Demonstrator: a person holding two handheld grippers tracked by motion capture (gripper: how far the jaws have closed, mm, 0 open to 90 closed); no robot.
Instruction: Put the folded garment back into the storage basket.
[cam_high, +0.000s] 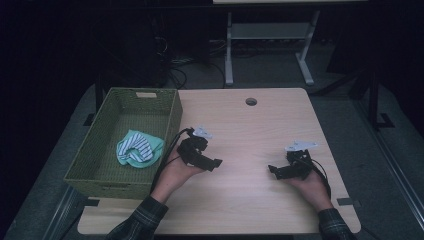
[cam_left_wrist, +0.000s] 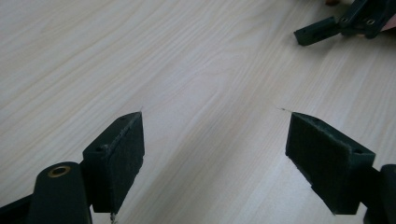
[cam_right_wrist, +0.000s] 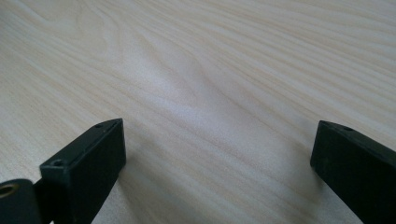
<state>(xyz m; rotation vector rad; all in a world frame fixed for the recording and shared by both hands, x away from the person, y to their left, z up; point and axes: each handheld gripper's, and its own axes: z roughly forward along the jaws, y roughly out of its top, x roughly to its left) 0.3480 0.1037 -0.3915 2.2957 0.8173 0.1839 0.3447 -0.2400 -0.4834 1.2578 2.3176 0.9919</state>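
A teal and striped cloth (cam_high: 138, 148) lies bundled inside the green woven basket (cam_high: 111, 172) at the table's left. My left gripper (cam_high: 216, 163) rests low over the table just right of the basket, open, with nothing between its jaws (cam_left_wrist: 215, 140). My right gripper (cam_high: 272, 170) sits near the table's right side, pointing left, also open and empty (cam_right_wrist: 217, 154). In the left gripper view the right gripper's black jaw tip (cam_left_wrist: 317, 32) shows at the top right.
The light wooden table (cam_high: 250, 135) has a round cable hole (cam_high: 251, 101) near its far edge. A desk frame (cam_high: 270, 45) and cables stand on the dark floor beyond. Bare wood lies between the two grippers.
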